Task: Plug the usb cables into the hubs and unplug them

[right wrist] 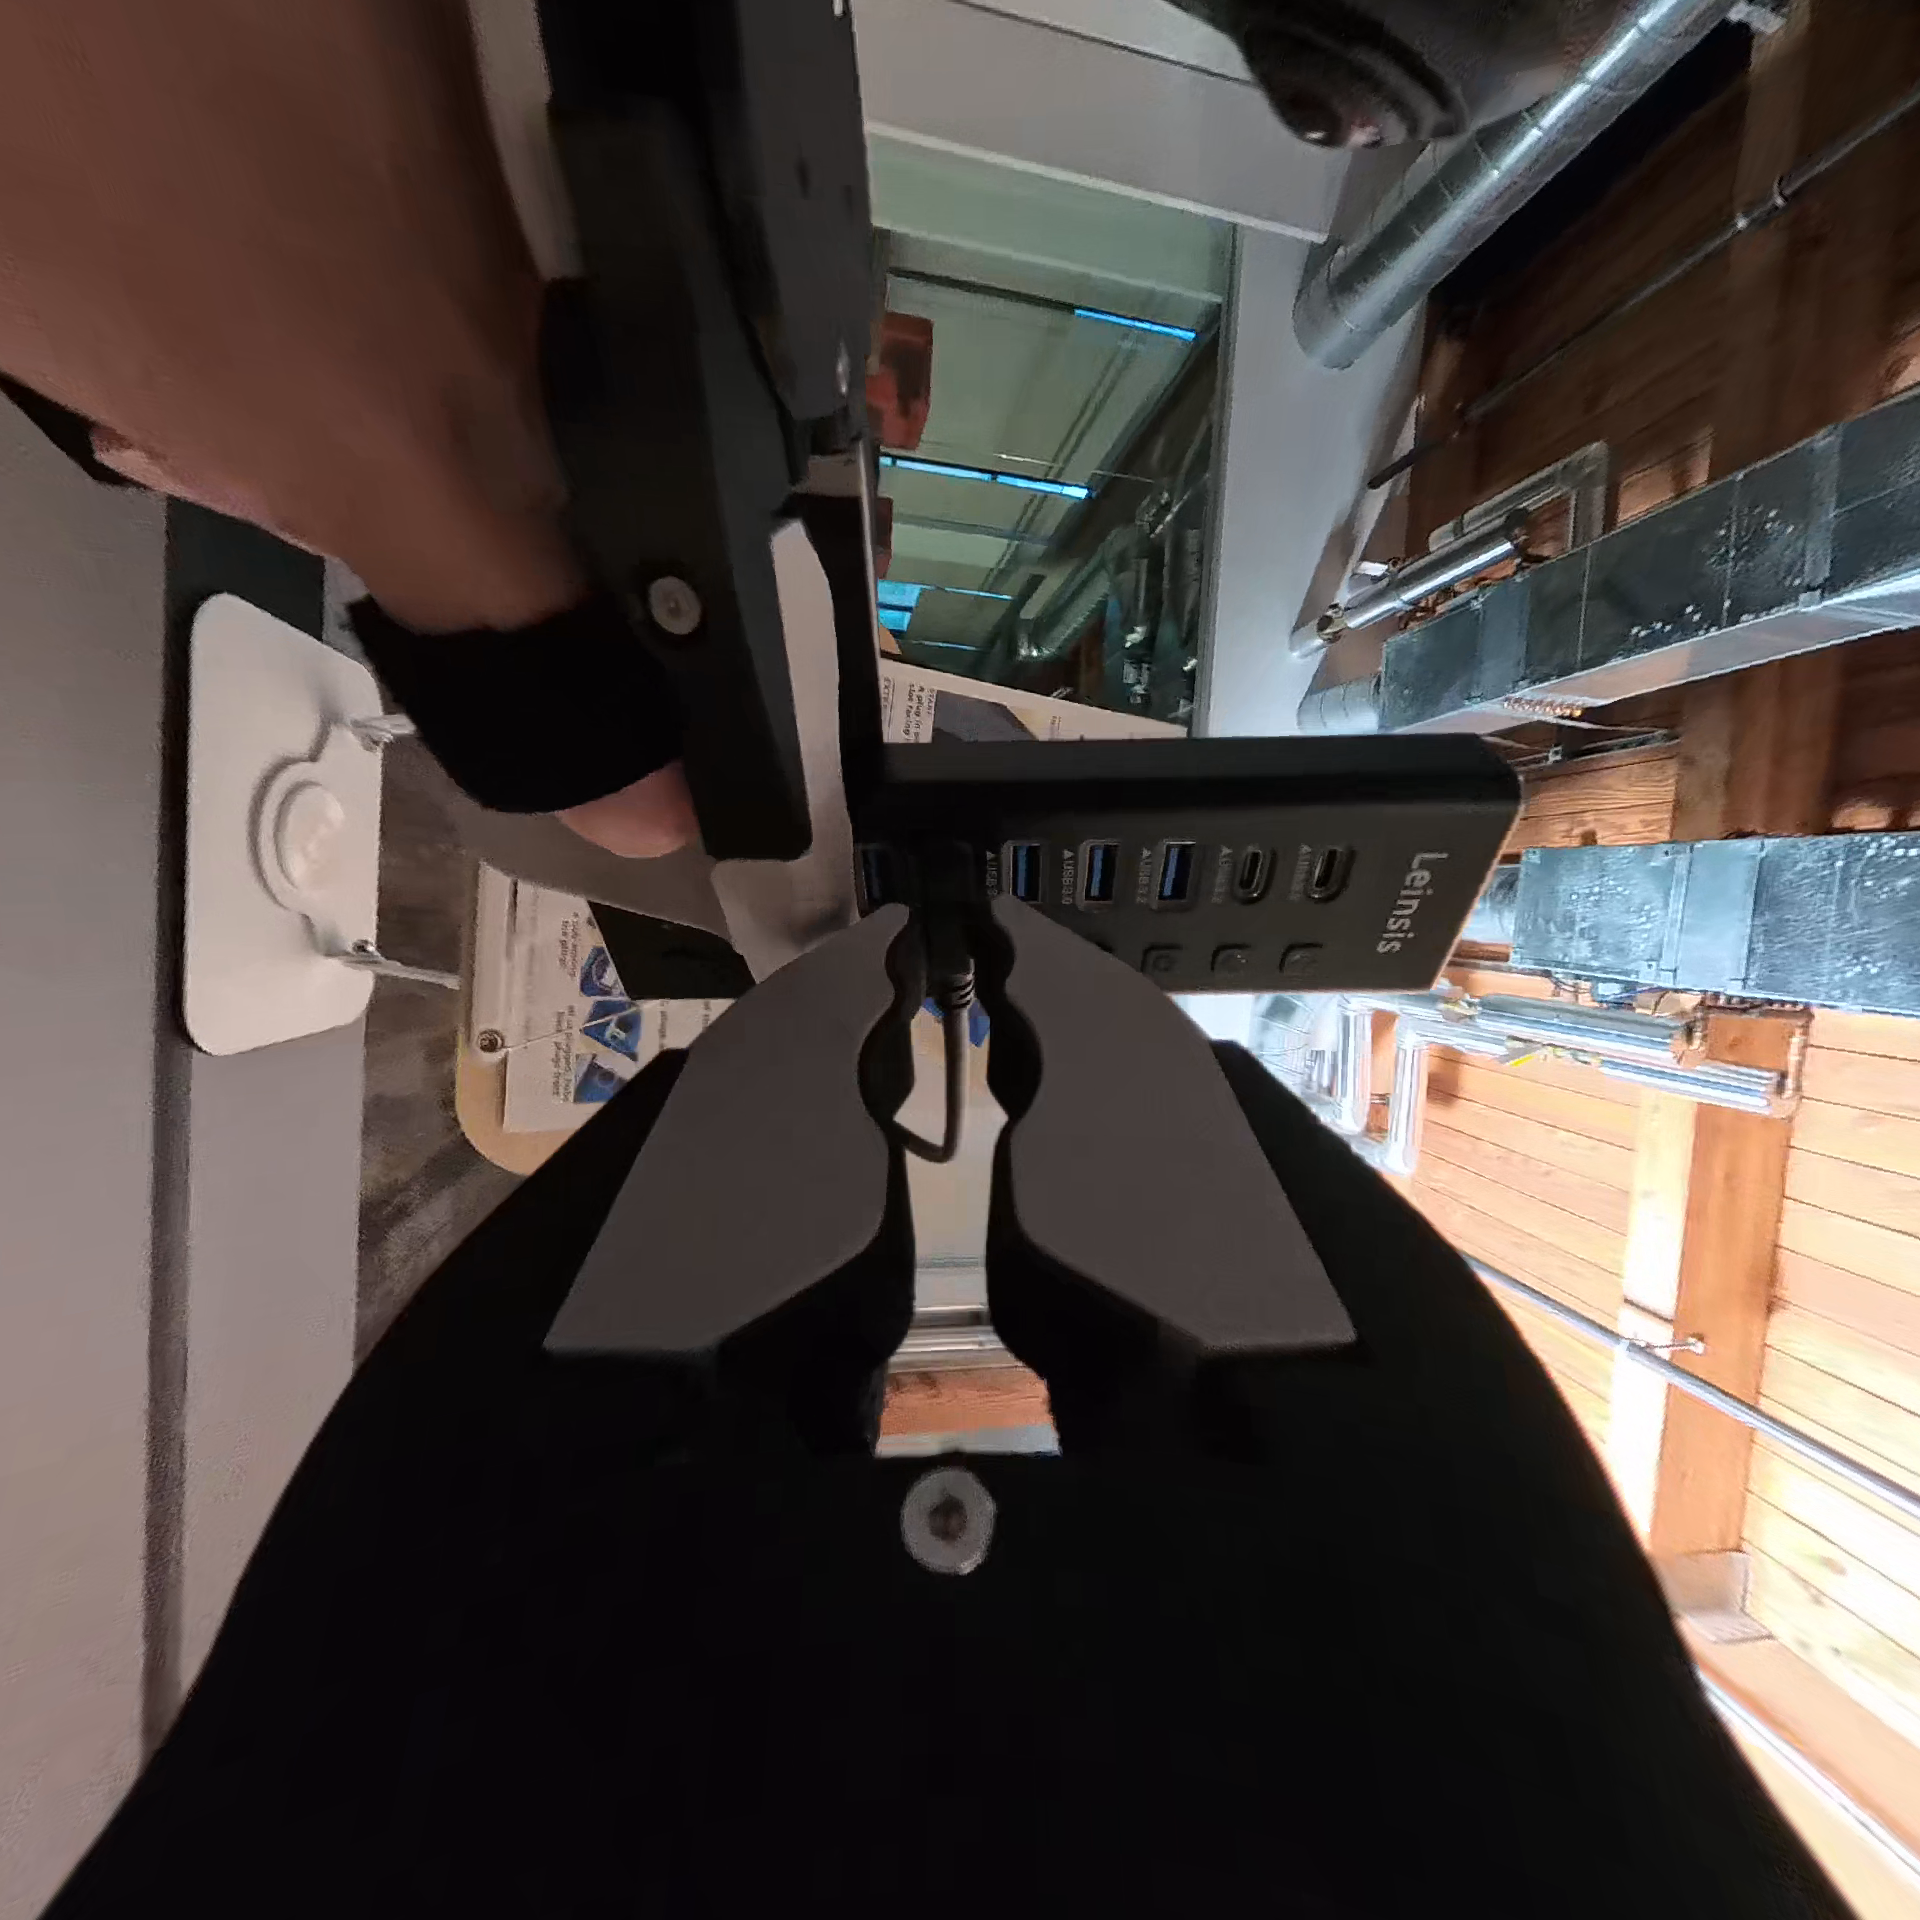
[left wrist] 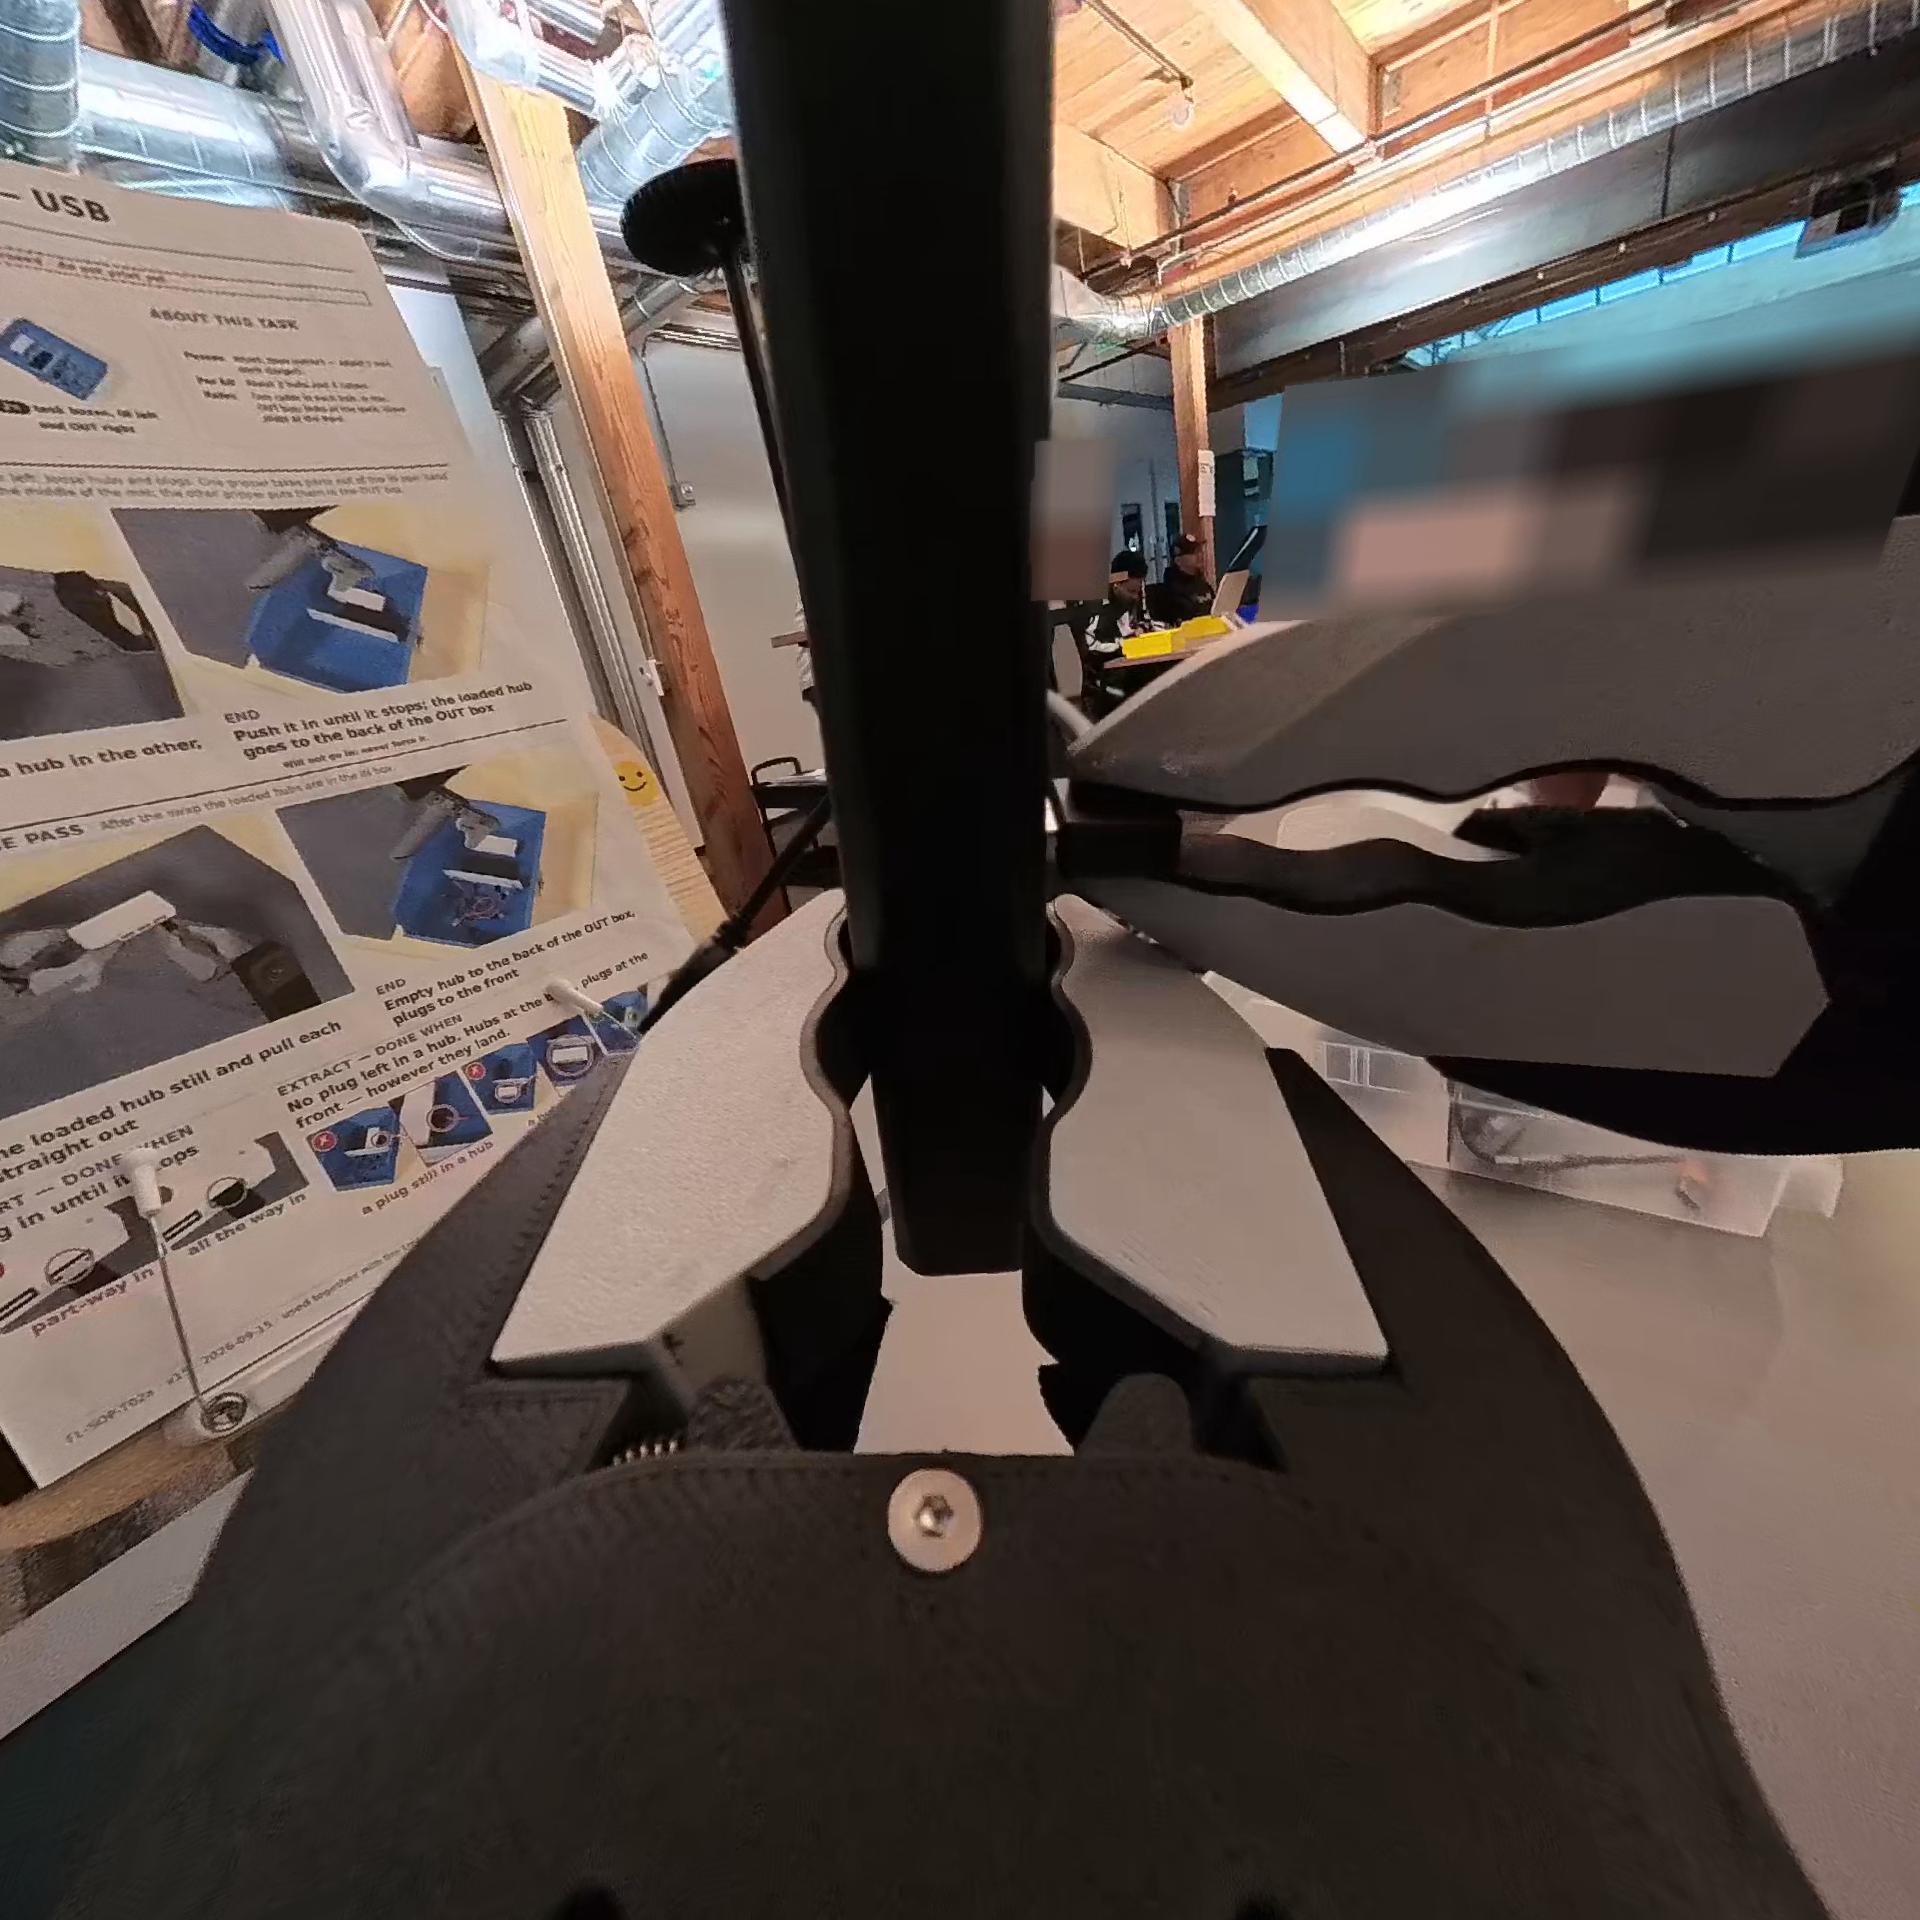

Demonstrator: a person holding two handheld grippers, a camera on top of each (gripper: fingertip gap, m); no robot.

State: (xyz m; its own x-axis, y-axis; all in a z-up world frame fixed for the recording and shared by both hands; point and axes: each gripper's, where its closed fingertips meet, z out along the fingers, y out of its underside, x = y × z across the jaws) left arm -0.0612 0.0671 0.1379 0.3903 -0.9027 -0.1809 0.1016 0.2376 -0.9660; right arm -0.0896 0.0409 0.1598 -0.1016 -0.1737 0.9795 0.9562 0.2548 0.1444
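left tool (left wrist: 951, 997) clamps slim matte-black hub (left wrist: 914, 623) | right tool (right wrist: 948, 951) pinches black USB plug (right wrist: 940, 914) seated in hub

Two matching handheld grippers. The left gripper (left wrist: 951, 1039) has a black, ridged plastic body with one silver hex screw (left wrist: 933, 1524) at its centre, and two pale grey fingers (left wrist: 717, 1132) with wavy black inner edges. The right gripper (right wrist: 945, 997) looks alike: grey fingers (right wrist: 769, 1153), dull screw (right wrist: 945, 1522). A hand (right wrist: 312, 343) wears a black fingerless strap.
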